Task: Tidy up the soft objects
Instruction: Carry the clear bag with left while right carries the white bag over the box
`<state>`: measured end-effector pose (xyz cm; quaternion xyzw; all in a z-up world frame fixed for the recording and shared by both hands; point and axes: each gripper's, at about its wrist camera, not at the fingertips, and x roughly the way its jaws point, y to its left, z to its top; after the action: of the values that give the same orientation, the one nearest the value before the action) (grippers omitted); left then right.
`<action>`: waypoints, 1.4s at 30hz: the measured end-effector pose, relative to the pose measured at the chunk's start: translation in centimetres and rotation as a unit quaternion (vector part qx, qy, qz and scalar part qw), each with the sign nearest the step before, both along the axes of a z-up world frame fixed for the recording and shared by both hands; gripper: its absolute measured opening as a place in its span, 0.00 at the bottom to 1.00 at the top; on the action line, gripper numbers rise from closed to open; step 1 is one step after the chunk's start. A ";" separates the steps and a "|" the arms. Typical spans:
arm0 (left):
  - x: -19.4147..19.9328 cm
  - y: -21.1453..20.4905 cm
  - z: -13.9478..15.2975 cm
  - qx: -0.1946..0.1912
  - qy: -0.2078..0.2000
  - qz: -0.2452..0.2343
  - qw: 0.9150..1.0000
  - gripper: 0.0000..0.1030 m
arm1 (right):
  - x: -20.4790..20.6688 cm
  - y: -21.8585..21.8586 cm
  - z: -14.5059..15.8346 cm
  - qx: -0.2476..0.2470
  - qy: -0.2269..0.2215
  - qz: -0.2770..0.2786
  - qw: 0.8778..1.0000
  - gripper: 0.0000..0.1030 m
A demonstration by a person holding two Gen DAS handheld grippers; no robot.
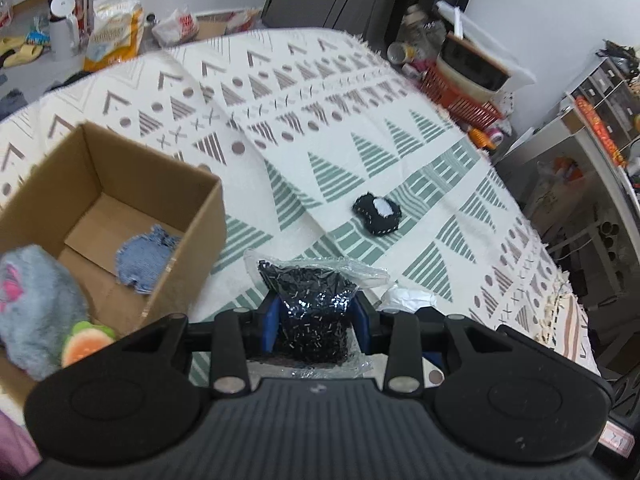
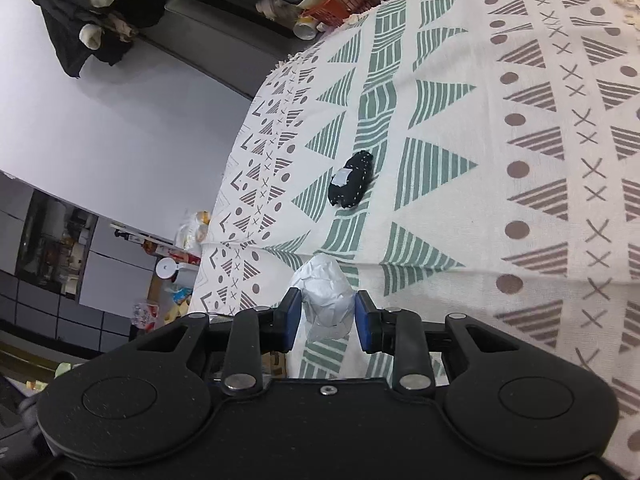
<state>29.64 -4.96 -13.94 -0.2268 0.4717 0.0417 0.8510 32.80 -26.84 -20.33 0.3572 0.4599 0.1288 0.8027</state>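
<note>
My left gripper [image 1: 316, 312] is shut on a clear plastic bag of black beads [image 1: 316, 300], held above the patterned cloth just right of the cardboard box [image 1: 120, 168]. The box holds a blue denim piece [image 1: 146, 256], a grey plush [image 1: 36, 304] and a green-orange plush [image 1: 86, 340]. My right gripper [image 2: 328, 320] has its blue pads on either side of a crumpled white soft object [image 2: 326, 296] on the cloth; this object also shows in the left wrist view [image 1: 408, 300]. A black pouch with a white patch [image 1: 378, 214] [image 2: 351, 180] lies on the cloth farther off.
The patterned cloth [image 1: 320, 120] covers the work surface. Beyond its far edge stand a red basket [image 1: 460, 96], a white jug [image 1: 64, 26] and bags. Shelving [image 1: 600, 128] is at the right. A grey floor [image 2: 120, 120] lies beside the cloth's edge.
</note>
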 end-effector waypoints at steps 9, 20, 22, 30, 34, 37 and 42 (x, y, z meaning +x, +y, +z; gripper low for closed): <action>-2.7 2.4 3.4 0.011 -0.027 0.027 0.999 0.36 | -1.9 1.1 2.1 -0.009 -0.023 0.016 1.000 0.28; -5.5 6.8 6.4 0.023 -0.045 0.052 0.997 0.36 | -4.4 3.7 5.9 -0.001 -0.082 0.046 0.996 0.28; -5.8 7.9 6.6 0.022 -0.045 0.060 0.997 0.36 | -4.6 4.5 6.4 -0.001 -0.092 0.055 0.994 0.28; -6.5 11.9 7.4 0.026 -0.058 0.077 0.995 0.36 | -5.4 7.6 7.2 -0.014 -0.103 0.079 0.991 0.28; -6.5 13.4 7.1 0.018 -0.059 0.079 0.995 0.36 | -5.9 9.2 7.6 -0.020 -0.113 0.091 0.989 0.28; -6.3 14.4 6.6 0.009 -0.058 0.079 0.995 0.36 | -5.9 10.4 7.6 -0.028 -0.113 0.098 0.988 0.28; -5.9 15.8 5.8 -0.004 -0.055 0.075 0.996 0.36 | -5.8 12.4 7.3 -0.045 -0.114 0.107 0.987 0.28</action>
<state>23.73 10.85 -8.17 -0.2669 0.4058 0.0909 0.8694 27.05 -14.43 -13.00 0.2525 0.4066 0.2326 0.8467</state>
